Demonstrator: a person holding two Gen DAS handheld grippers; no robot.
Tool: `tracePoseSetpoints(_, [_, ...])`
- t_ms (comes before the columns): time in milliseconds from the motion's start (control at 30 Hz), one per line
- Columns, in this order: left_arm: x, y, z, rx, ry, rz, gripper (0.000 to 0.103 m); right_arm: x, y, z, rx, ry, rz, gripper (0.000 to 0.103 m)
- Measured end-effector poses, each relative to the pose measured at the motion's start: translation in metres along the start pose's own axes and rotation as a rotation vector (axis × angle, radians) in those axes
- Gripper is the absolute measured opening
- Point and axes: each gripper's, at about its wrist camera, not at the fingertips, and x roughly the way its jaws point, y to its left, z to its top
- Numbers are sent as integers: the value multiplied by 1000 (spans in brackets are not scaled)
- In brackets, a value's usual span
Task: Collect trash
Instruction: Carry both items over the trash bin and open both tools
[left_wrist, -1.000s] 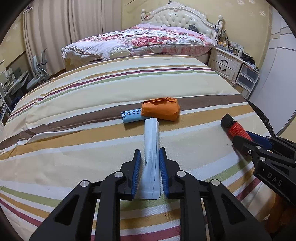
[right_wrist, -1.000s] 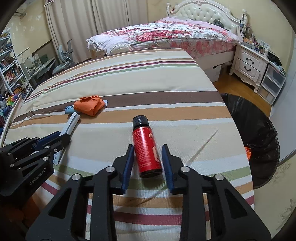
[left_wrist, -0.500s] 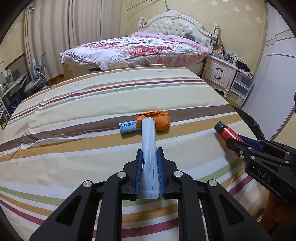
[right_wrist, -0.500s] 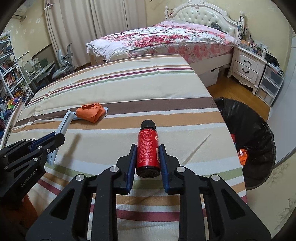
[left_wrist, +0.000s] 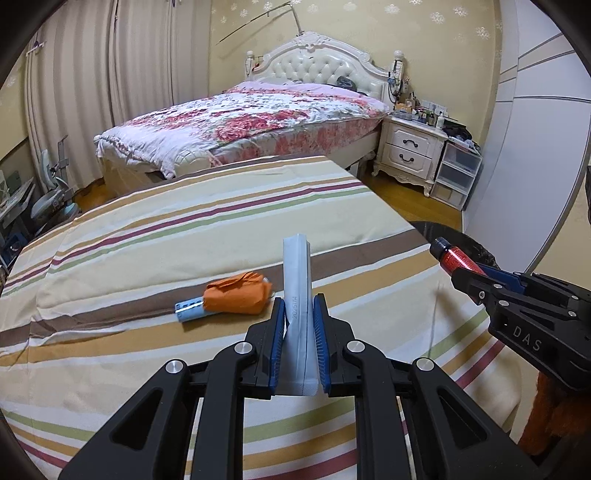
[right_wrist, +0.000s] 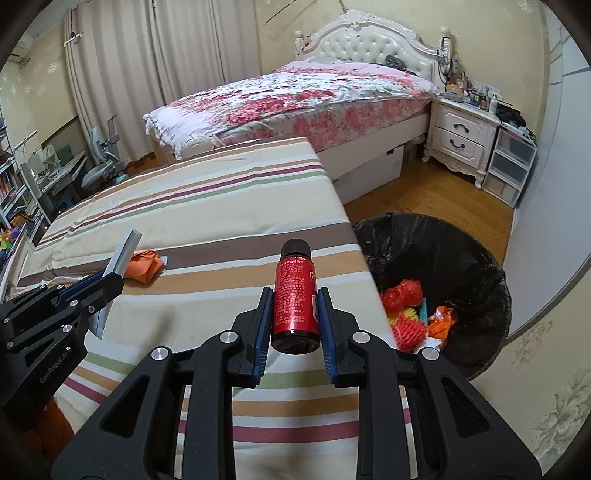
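My left gripper (left_wrist: 299, 325) is shut on a long grey-white box (left_wrist: 297, 295) and holds it tilted up above the striped bedspread (left_wrist: 147, 258). My right gripper (right_wrist: 294, 314) is shut on a small red bottle (right_wrist: 295, 295) with a black cap, lifted near the bed's right edge. An orange crumpled wrapper (left_wrist: 238, 293) lies on a light blue tube (left_wrist: 188, 310) on the bedspread, left of the box. A bin with a black liner (right_wrist: 443, 266) stands on the floor right of the bed and holds red and orange trash.
A second bed with a floral cover (left_wrist: 240, 122) stands behind. A white nightstand (right_wrist: 460, 138) and plastic drawers (right_wrist: 511, 166) are at the back right. A desk chair (right_wrist: 99, 170) and shelves are at the left.
Both grippers closed on their items and lifted them off the bedspread. The box and bottle now point upward and both views have risen and turned right toward the bin.
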Motion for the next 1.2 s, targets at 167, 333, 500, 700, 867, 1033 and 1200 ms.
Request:
tracePoseSetpoints(167, [8, -27, 20, 31, -23, -49, 17, -6, -31, 8, 46, -24, -54, 23])
tracePoseSetpoints(333, [18, -57, 35, 79, -33, -89, 17, -5, -60, 15, 92, -42, -100, 24])
tracePoseSetpoints(500, [32, -89, 45, 126, -24, -122, 17, -2, -81, 18, 129, -52, -127, 23])
tracePoseSetpoints(700, [50, -117, 52, 175, -8, -145, 17, 3, -101, 20, 159, -47, -148, 24])
tracePoseSetpoints(867, [67, -135, 56, 206, 10, -148, 17, 7, -116, 20, 183, -45, -172, 24])
tracePoseSetpoints(1033, [84, -145, 60, 225, 29, -148, 17, 11, -131, 19, 209, -40, -184, 24])
tracePoseSetpoints(1200, [97, -155, 61, 246, 50, -147, 18, 16, -141, 19, 231, -29, -189, 24])
